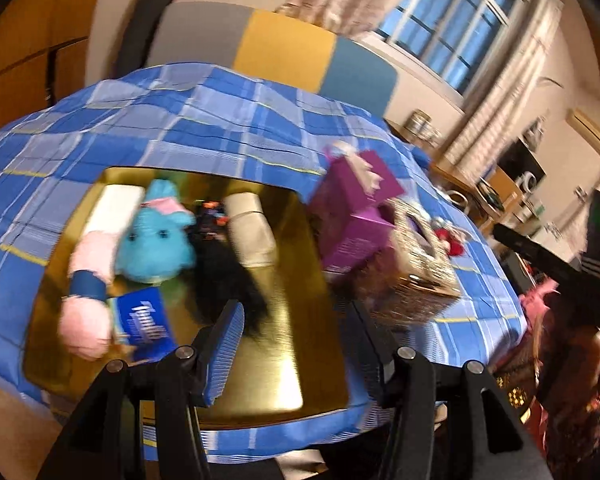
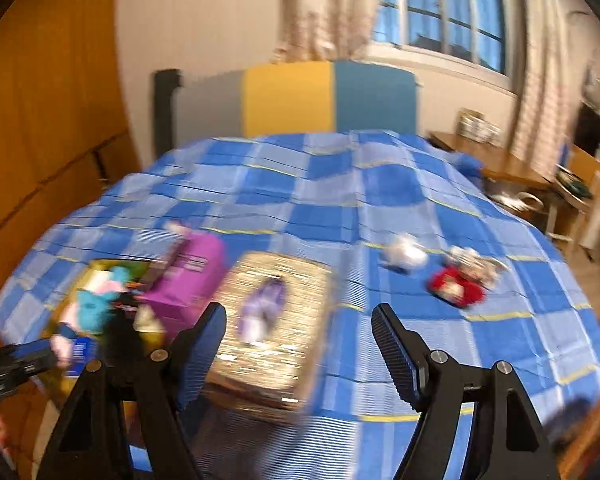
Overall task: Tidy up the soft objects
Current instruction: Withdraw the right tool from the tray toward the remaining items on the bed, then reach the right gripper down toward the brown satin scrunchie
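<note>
A gold tray (image 1: pixel 284 364) lies on the blue checked bed cover (image 1: pixel 220 128). In it are a blue plush bunny (image 1: pixel 156 240), a pink plush roll (image 1: pixel 88 292), a black furry thing (image 1: pixel 224 276), a blue tissue pack (image 1: pixel 146 324) and white soft packs (image 1: pixel 252 232). My left gripper (image 1: pixel 296 344) is open and empty over the tray's near side. My right gripper (image 2: pixel 300 344) is open and empty above the cover, by a gold patterned tissue box (image 2: pixel 276 320). A red plush (image 2: pixel 456 288) and a white plush (image 2: pixel 406 256) lie on the cover further right.
A purple box (image 1: pixel 352 216) stands between the tray and the gold tissue box (image 1: pixel 416 264). A headboard in grey, yellow and teal (image 2: pixel 328 96) closes the far end. A wooden desk (image 2: pixel 496 160) with clutter stands at the right, under a window. A wooden wardrobe (image 2: pixel 48 140) is at the left.
</note>
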### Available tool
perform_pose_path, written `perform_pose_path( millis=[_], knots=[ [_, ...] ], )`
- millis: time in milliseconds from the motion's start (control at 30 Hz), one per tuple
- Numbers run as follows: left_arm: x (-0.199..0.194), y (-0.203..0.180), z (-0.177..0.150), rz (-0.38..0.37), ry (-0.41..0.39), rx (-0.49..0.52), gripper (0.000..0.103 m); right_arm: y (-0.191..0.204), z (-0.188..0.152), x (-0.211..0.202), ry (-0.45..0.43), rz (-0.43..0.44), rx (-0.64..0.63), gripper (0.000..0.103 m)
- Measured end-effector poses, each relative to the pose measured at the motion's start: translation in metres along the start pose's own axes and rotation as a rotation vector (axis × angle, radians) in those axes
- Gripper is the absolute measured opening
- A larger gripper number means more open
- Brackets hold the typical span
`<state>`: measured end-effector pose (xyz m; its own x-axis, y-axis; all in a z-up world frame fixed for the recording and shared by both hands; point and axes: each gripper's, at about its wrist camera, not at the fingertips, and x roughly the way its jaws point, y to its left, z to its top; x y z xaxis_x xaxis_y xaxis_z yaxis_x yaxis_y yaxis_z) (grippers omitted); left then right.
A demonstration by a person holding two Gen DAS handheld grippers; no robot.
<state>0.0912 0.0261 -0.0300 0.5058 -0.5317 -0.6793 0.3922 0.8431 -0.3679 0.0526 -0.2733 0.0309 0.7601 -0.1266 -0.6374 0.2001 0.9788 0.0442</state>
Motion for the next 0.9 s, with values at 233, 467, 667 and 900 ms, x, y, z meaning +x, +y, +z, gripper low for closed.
perform_pose_path(
  millis=[233,467,667,900],
  knots=[
    [0.014,-0.052,-0.003,-0.086,0.049,0.096,0.054,-0.057,-0.015,0.022,0.064,-0.124,0.027,0.076],
    [0.033,-0.108,-0.006,-0.163,0.110,0.204,0.056,-0.102,-0.033,0.056,0.151,-0.197,0.007,0.076],
    [0.051,-0.146,-0.009,-0.200,0.162,0.276,0.057,-0.148,-0.048,0.092,0.288,-0.209,0.061,0.076],
    [0.070,-0.178,-0.011,-0.249,0.204,0.316,0.058,-0.201,-0.045,0.120,0.340,-0.228,0.125,0.076]
  ],
)
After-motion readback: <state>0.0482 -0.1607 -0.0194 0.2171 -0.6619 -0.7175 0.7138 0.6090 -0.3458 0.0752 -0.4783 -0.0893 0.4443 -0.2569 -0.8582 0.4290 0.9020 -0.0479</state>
